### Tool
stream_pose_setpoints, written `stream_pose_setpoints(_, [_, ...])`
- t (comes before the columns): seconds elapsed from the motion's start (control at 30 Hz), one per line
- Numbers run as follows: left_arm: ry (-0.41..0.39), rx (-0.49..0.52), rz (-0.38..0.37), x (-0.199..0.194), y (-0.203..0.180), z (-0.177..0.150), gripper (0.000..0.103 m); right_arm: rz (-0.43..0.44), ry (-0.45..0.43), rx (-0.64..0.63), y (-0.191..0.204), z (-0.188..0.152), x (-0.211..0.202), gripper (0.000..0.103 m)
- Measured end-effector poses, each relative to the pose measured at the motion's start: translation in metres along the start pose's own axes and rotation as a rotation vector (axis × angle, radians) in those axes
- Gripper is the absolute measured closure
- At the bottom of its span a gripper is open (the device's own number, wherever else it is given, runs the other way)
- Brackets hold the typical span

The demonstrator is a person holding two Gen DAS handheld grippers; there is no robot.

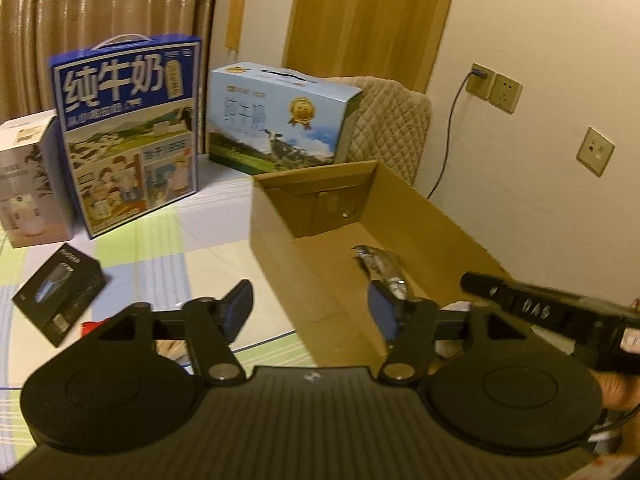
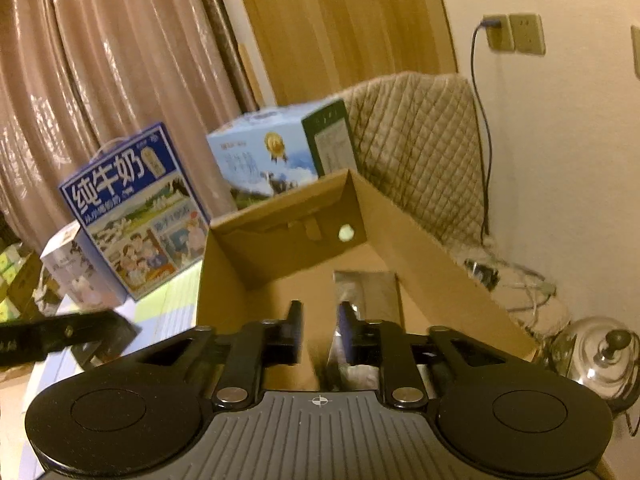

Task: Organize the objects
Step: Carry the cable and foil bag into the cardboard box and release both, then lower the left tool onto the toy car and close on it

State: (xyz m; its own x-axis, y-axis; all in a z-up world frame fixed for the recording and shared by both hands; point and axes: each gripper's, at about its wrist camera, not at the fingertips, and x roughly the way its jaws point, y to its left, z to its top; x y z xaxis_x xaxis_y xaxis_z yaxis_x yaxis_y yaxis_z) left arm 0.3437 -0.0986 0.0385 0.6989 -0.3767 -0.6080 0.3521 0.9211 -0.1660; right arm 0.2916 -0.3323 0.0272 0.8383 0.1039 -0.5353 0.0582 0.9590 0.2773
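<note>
right gripper over cardboard box, jaws narrowly parted, gripping nothing i can tell; silver packet on box floor; left gripper spread, empty; black box near desk's left edge looks next; approach flat, pinch short sides.

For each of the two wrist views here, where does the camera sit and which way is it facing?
Left wrist: on the left gripper, above the checked mat, facing the blue milk carton and cardboard box; its open fingers, the other gripper's tip and part of a hand show.
Right wrist: on the right gripper, over the box's near end, looking along it at a silvery packet; its fingers show.
Shared: box, both milk cartons, wall sockets.
</note>
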Motion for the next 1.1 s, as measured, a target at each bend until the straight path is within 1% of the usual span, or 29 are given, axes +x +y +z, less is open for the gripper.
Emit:
stream_pose_setpoints(0.07, [-0.002, -0.009, 0.012, -0.005, 0.01, -0.002, 0.039, -0.001, -0.022, 0.004, 0.002, -0.001, -0.003, 0.058])
stream_pose_setpoints(0.1, [-0.003, -0.015, 0.019, -0.008, 0.015, -0.004, 0.037, -0.002, -0.024, 0.007, 0.003, -0.001, -0.003, 0.057])
stream_pose_setpoints(0.13, [-0.005, -0.02, 0.028, -0.01, 0.021, -0.005, 0.032, -0.002, -0.021, 0.005, 0.005, -0.001, -0.002, 0.057])
stream_pose_setpoints(0.2, [-0.011, -0.033, 0.049, -0.016, 0.032, -0.008, 0.028, -0.001, -0.014, 0.0, 0.009, -0.002, 0.0, 0.057])
stream_pose_setpoints(0.37, [-0.016, -0.062, 0.086, -0.031, 0.06, -0.015, 0.027, 0.018, -0.014, -0.025, 0.023, -0.005, 0.001, 0.057])
stream_pose_setpoints(0.5, [-0.017, -0.078, 0.122, -0.041, 0.08, -0.023, 0.022, 0.059, -0.025, -0.051, 0.039, -0.008, 0.0, 0.057])
stream_pose_setpoints(0.73, [0.014, -0.102, 0.177, -0.054, 0.112, -0.043, 0.021, 0.145, -0.025, -0.094, 0.07, -0.014, 0.001, 0.057])
stream_pose_setpoints(0.93, [0.048, -0.086, 0.201, -0.057, 0.126, -0.058, 0.02, 0.237, 0.023, -0.134, 0.101, -0.025, 0.007, 0.057])
stream_pose_setpoints(1.1, [0.083, -0.069, 0.211, -0.057, 0.134, -0.07, 0.02, 0.277, 0.059, -0.165, 0.123, -0.035, 0.012, 0.057])
